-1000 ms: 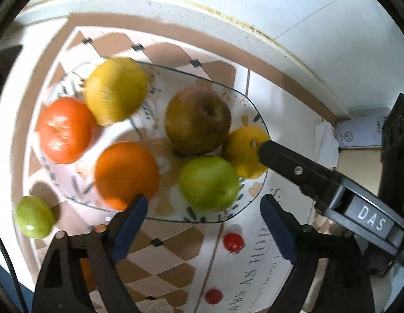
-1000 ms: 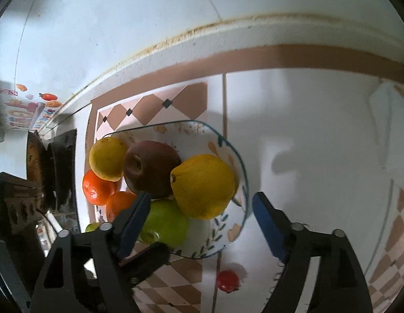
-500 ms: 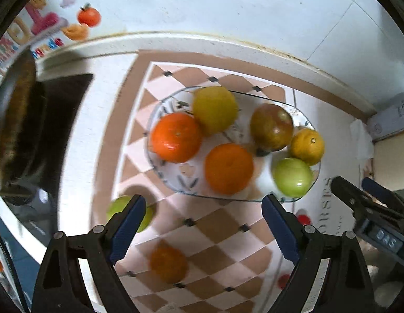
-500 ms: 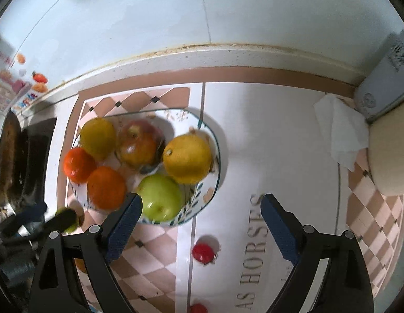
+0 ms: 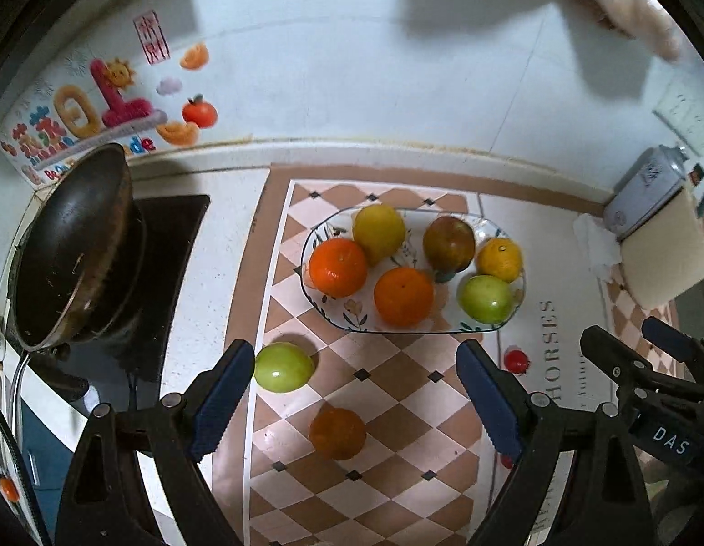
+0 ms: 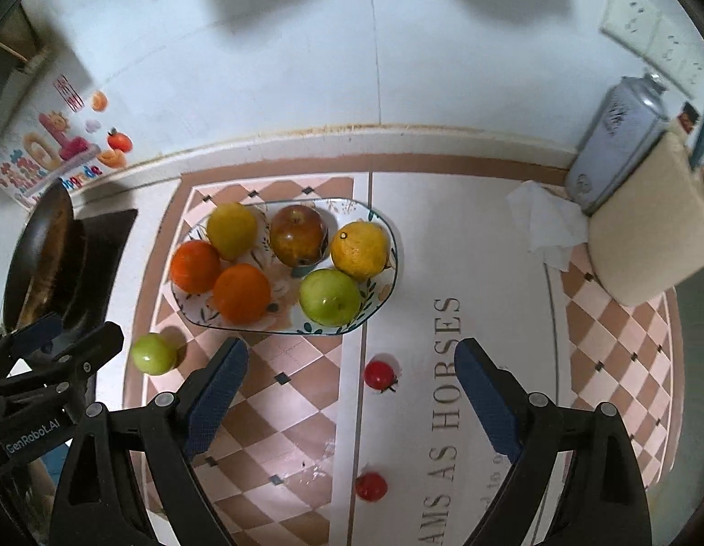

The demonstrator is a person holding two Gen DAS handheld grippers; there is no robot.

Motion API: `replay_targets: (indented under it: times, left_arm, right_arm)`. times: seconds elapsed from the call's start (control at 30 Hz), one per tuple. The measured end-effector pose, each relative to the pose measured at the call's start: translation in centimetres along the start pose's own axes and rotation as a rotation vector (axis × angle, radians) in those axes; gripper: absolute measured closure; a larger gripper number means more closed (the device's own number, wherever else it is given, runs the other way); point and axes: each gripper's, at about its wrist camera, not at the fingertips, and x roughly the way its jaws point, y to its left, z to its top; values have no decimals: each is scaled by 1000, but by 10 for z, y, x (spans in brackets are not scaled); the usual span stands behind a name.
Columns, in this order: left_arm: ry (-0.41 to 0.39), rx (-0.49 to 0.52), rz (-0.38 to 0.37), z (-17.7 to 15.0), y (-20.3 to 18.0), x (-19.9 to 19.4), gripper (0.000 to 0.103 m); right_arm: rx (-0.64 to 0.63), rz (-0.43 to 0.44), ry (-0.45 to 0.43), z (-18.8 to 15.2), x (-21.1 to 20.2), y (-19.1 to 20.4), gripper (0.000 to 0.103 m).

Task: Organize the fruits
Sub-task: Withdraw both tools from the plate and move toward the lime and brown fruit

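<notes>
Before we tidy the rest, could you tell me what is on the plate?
The plate holds six fruits: two oranges, a yellow fruit, a lemon, a reddish apple, a green apple. Anything beneath them is hidden.

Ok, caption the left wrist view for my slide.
Open left gripper above a loose green apple and orange, near a plate of six fruits.

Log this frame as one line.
left gripper: open, empty | right gripper: open, empty | plate: six fruits | loose: green apple, orange, two cherry tomatoes
</notes>
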Motion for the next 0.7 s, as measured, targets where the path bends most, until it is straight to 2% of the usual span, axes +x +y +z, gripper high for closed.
replay_targets:
  times: [0.37,0.7]
  left_arm:
    - [-93,25,-32,-31,0,-57,12]
    - [-187,48,-22,-53,2,-99,12]
  right_arm:
    - [10,-15,-102,-38,-72,5,9]
    - [-1,-25,-196,-64,-131,16,9]
